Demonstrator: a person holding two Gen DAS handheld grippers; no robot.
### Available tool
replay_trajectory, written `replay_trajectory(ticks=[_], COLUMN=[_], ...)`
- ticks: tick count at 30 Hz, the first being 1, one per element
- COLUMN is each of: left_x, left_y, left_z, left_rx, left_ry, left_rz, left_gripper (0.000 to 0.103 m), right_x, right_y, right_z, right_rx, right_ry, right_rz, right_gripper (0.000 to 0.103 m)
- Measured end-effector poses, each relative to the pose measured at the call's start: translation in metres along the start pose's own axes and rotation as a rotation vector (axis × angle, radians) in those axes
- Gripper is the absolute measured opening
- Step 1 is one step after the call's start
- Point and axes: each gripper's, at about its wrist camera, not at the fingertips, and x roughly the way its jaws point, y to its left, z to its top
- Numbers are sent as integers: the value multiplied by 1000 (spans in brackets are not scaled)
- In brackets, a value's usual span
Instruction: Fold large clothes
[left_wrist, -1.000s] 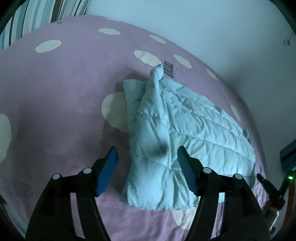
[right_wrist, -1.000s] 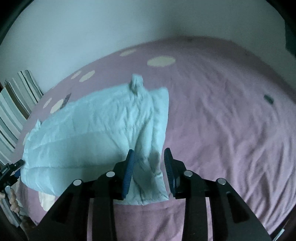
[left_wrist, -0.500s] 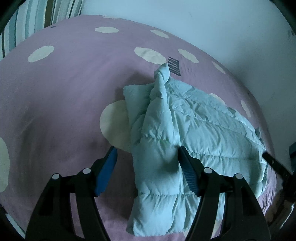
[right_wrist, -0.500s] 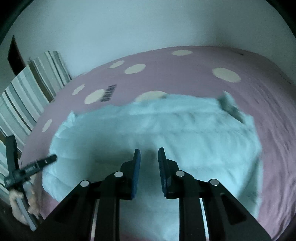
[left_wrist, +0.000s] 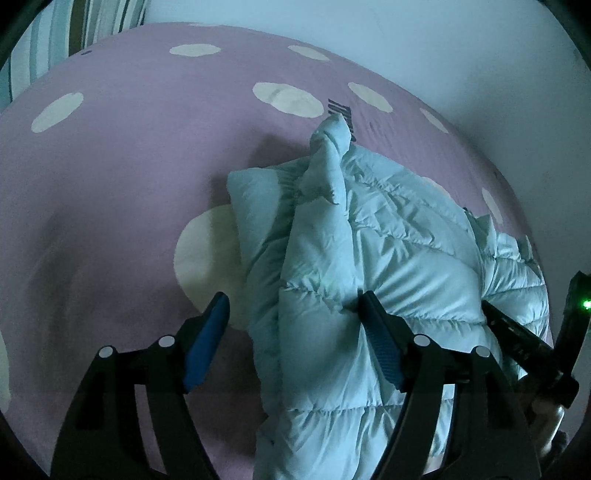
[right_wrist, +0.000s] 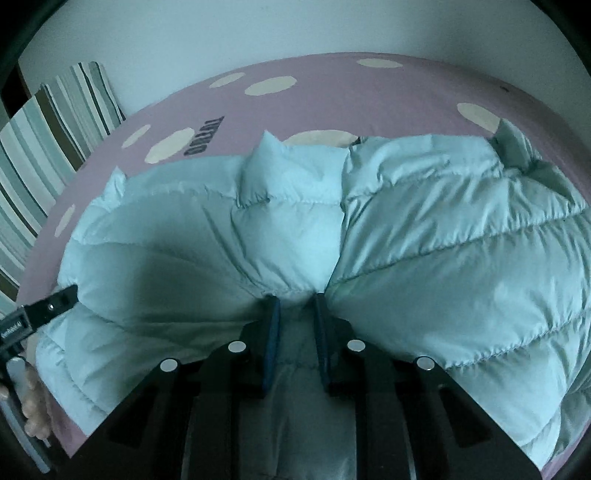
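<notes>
A pale blue quilted puffer jacket (right_wrist: 406, 229) lies bunched on a bed with a mauve sheet (left_wrist: 129, 155) dotted with cream spots. The right gripper (right_wrist: 295, 306) has just been closing and its blue pads pinch a fold of the jacket, the padding bulging up on both sides of the narrow gap. The left gripper (left_wrist: 291, 306) has been opening and stands wide apart: its right pad rests against the jacket's puffed side, its left pad hangs clear over the sheet near a large cream spot, and a ridge of the jacket lies between them unpinched. Dark lettering is printed on the sheet (right_wrist: 203, 136) just behind the jacket, too warped to read. A striped pillow (right_wrist: 55, 122) stands at the bed's far left corner in the right wrist view.
</notes>
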Motion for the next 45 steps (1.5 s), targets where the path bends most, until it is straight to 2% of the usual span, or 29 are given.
replay_trajectory(ticks=[8,12,21,25,27,29,32,38,45], left_x=[8,15,24,26,27,27,21,-5,-51], left_y=[-9,-5,-9,-12,-14,-18,-28,-49,-85], left_z=[5,7,9,8,8,7,8,12,20], left_rx=[43,22,22,28,31,31,54,64,79], left_ry=[61,90,104,101,104,109,93,41,-32], left_rz=[-18,-45,-66,-74,-87,-110,-100,-64,-85], left_gripper=[74,74,70,59,48,29,17,11,11], right_x=[4,5,8,8,8,8,8,8,9], right_y=[4,6,10,11,12,13,14,15,14], right_z=[0,-1,0,-1,-1,-2,-2,-1,-1], right_rx=[-6,-11,-20,-19,-20,-21,-22,-20,-25], right_ry=[-3,-9,-15,-19,-22,-24,-27,-28,-23], right_rz=[-14,-21,-41,-46,-50,-55,-61,-65,-62], right_gripper=[18,18,18,18,18,18,18,18,18])
